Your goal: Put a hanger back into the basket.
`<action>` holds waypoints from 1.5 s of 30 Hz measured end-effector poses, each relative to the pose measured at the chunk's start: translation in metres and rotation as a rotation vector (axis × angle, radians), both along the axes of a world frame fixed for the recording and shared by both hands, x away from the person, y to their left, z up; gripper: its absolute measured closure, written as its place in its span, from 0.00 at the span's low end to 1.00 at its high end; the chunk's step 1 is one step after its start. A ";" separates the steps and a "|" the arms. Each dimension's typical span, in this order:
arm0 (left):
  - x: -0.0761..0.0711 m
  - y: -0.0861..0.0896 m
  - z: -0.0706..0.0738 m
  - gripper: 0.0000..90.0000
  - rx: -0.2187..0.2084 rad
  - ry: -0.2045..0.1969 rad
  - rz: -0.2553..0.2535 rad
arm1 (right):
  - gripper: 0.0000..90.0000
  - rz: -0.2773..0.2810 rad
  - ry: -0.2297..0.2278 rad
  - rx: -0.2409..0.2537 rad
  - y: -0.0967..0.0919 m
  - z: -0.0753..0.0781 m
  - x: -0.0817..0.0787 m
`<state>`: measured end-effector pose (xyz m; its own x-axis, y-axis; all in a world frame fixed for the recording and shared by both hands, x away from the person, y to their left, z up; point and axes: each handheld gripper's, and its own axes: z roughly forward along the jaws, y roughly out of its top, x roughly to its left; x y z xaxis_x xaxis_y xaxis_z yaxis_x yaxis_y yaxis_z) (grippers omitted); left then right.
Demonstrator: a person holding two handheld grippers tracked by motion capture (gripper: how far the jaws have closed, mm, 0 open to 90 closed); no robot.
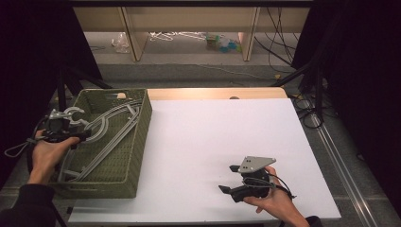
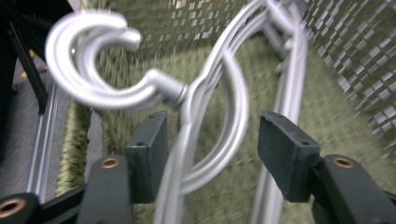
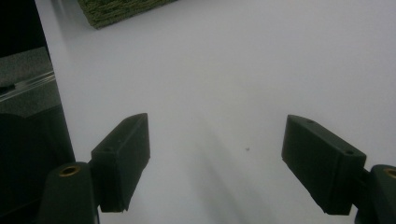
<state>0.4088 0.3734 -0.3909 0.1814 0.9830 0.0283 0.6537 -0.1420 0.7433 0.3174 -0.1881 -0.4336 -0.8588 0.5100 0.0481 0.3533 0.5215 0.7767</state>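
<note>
Grey hangers (image 1: 111, 130) lay in the green basket (image 1: 135, 156) at frame left; left gripper (image 2: 212, 154) gaped around their necks, right gripper (image 3: 215, 161) wide over white table (image 1: 213, 137).

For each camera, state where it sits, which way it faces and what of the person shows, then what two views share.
High view: above the person's side, looking forward and down on the table; both hands and tools show.
Left gripper view: on the left tool, looking into the basket at grey hangers between its open jaws.
Right gripper view: on the right tool, facing bare table, jaws open.
Shared: the basket appears in all three.
</note>
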 end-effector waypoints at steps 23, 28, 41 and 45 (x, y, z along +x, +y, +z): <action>-0.057 -0.072 0.045 0.30 -0.216 -0.253 -0.242 | 0.27 -0.002 0.001 -0.001 0.000 -0.001 0.000; -0.070 -0.088 0.047 0.28 -0.225 -0.255 -0.279 | 0.27 -0.002 0.001 -0.001 0.000 -0.001 0.000; -0.085 -0.127 0.035 0.28 -0.252 -0.270 -0.380 | 0.27 -0.008 -0.002 0.004 -0.001 -0.001 0.000; -0.088 -0.138 0.031 0.27 -0.252 -0.264 -0.413 | 0.26 -0.004 -0.006 0.006 -0.001 -0.001 -0.001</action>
